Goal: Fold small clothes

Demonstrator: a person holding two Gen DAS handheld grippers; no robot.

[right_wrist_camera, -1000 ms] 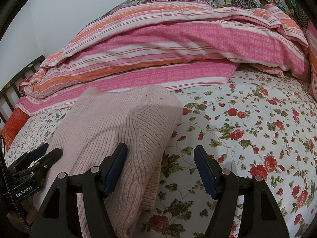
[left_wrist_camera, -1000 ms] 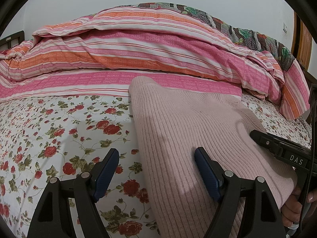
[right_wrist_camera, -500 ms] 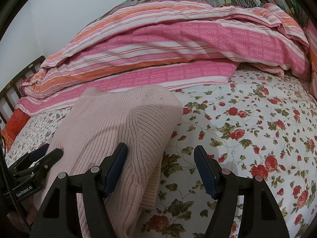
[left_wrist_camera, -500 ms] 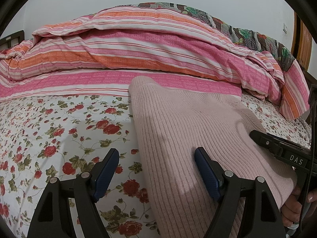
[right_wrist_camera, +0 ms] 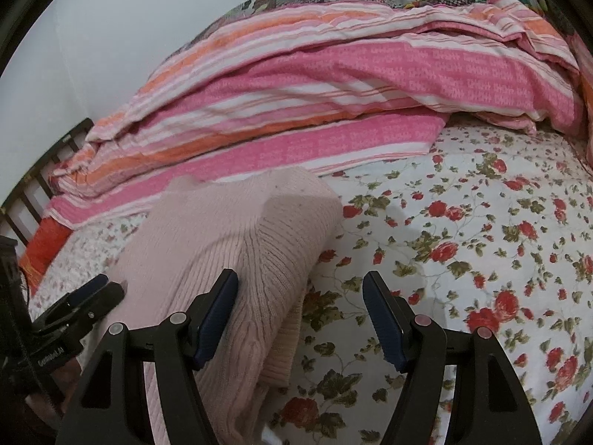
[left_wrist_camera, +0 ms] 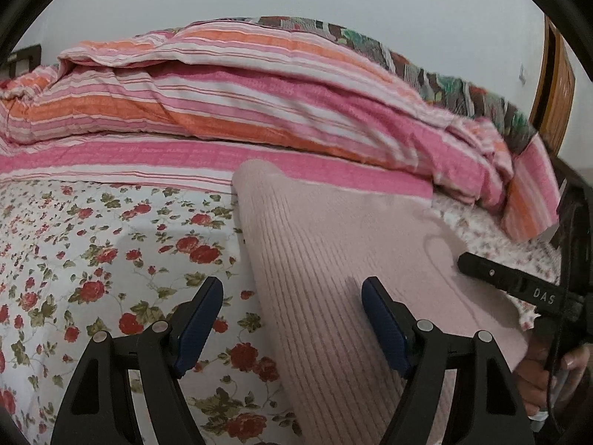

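Observation:
A pale pink ribbed sweater [left_wrist_camera: 333,259] lies folded on the flowered bedsheet [left_wrist_camera: 92,259]. My left gripper [left_wrist_camera: 292,315] hovers over its left edge; the jaws are closing, with that edge between them and the pads [left_wrist_camera: 381,322] clear of the knit. In the right wrist view the sweater [right_wrist_camera: 229,244] fills the lower left. My right gripper [right_wrist_camera: 300,311] stands open astride its right edge, the left fingertip [right_wrist_camera: 222,307] over the knit. Each gripper shows in the other's view: the right one [left_wrist_camera: 511,285] and the left one [right_wrist_camera: 85,300] at the sweater's near end.
A bunched pink, orange and white striped duvet [left_wrist_camera: 259,111] lies along the far side of the bed [right_wrist_camera: 333,111]. A wooden headboard [left_wrist_camera: 556,85] and dark bed rails [right_wrist_camera: 33,193] border it. A hand [left_wrist_camera: 545,374] grips the right tool. Bare flowered sheet [right_wrist_camera: 463,241] spreads to the right.
Both views have tipped slightly, so the bed sits a little lower in the frame and looks blurred. The sweater lies as it did, and both grippers still straddle its edges.

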